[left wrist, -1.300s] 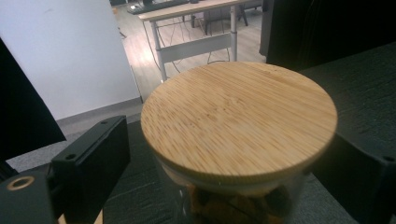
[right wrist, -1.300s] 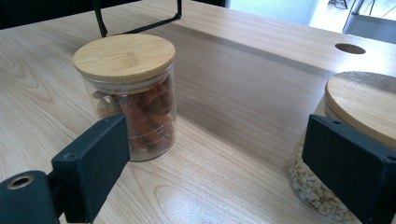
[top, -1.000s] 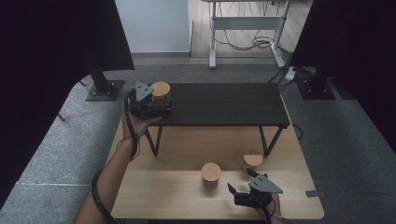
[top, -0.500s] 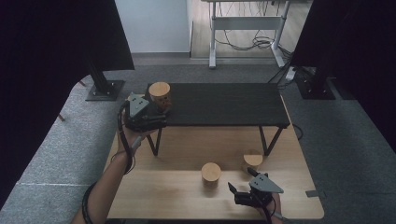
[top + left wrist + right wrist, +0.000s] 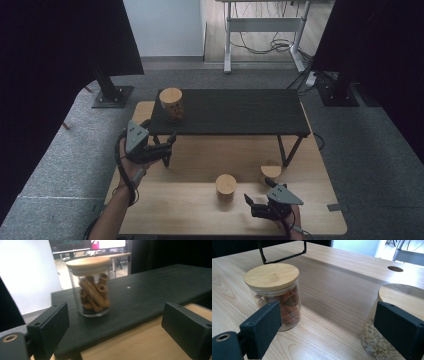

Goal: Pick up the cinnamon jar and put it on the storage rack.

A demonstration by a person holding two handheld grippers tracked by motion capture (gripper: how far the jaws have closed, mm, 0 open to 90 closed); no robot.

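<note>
A glass jar of brown sticks (image 5: 171, 103) with a wooden lid stands at the left end of the low black shelf (image 5: 235, 112). My left gripper (image 5: 169, 145) hovers in front of that end, off the jar. In the left gripper view the stick jar (image 5: 91, 286) stands ahead on the black shelf (image 5: 150, 287). My left gripper (image 5: 117, 325) is open with nothing between its jaws, which have just been closing a little. My right gripper (image 5: 248, 204) is open near the table's front edge. Ahead of it stand a jar of reddish pieces (image 5: 274, 295) and a jar of pale bits (image 5: 394, 322).
The wooden table (image 5: 200, 215) carries the shelf on thin black legs (image 5: 284, 152). The reddish jar (image 5: 225, 186) and the pale jar (image 5: 270, 172) stand in front of the shelf. Grey carpet and dark stands surround the table.
My left gripper has drawn back from the stick jar toward the near side and lower, leaving the jar standing on the shelf. The right gripper has stayed in place.
</note>
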